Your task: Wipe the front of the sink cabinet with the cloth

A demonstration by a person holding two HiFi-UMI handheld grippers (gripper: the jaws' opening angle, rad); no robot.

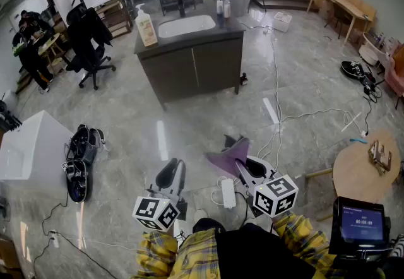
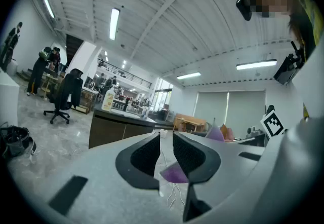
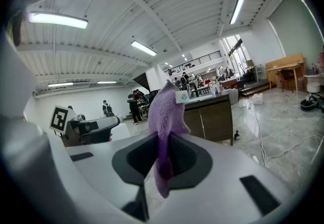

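Note:
The dark sink cabinet stands across the floor ahead, with a white basin in its top. It shows small in the left gripper view and in the right gripper view. My right gripper is shut on a purple cloth that sticks up between its jaws. My left gripper is held low beside it, its jaws drawn together with nothing between them. Both grippers are far from the cabinet, close to the person's body.
A soap bottle stands on the cabinet top. Cables and a white power strip lie on the floor between me and the cabinet. There are black sandals and a white table at left, an office chair at the far left, and a round wooden table at right.

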